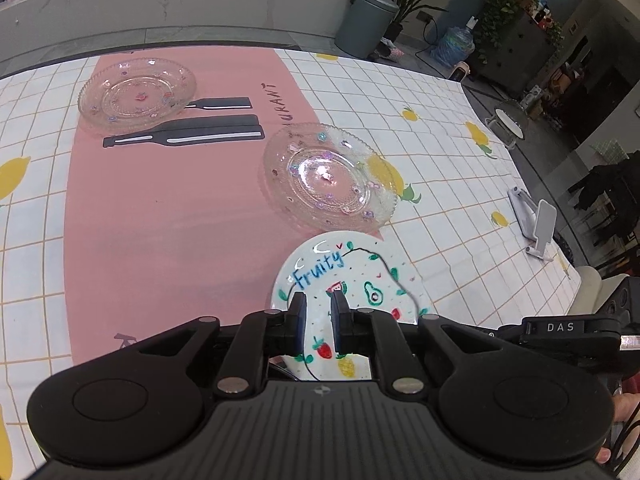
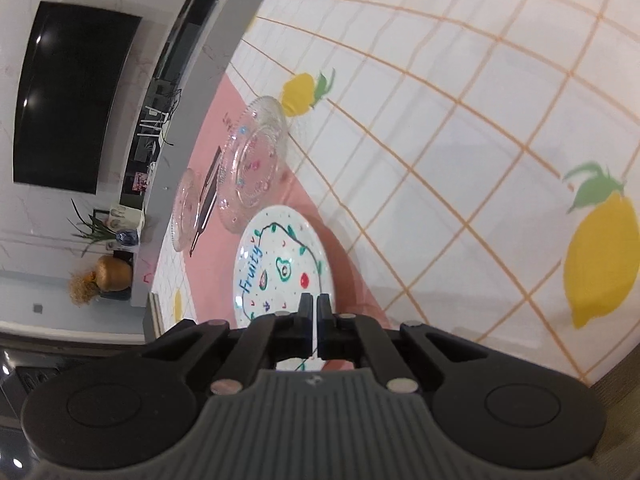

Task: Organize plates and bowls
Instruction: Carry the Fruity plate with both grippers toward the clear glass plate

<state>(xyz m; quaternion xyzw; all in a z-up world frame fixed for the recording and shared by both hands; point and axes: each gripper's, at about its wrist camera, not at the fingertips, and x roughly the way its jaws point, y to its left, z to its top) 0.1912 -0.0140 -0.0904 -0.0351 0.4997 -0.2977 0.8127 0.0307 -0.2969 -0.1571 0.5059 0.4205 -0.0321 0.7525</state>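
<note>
The right gripper (image 2: 317,306) pinches the near rim of the Fruity plate (image 1: 352,280). The left gripper (image 1: 319,312) hovers open. 2 glass plates (image 1: 330,176) (image 1: 136,94) lie apart on the desk (image 1: 440,152), unstacked.

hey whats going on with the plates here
A person with a claw in each hand is sorting plates on a lemon-print tablecloth. The right claw is shut on the rim of the white "Fruity" plate. The left claw hovers over that plate, slightly open, gripping nothing. Two clear glass plates, one near and one far, sit untouched on the pink placemat.
</note>
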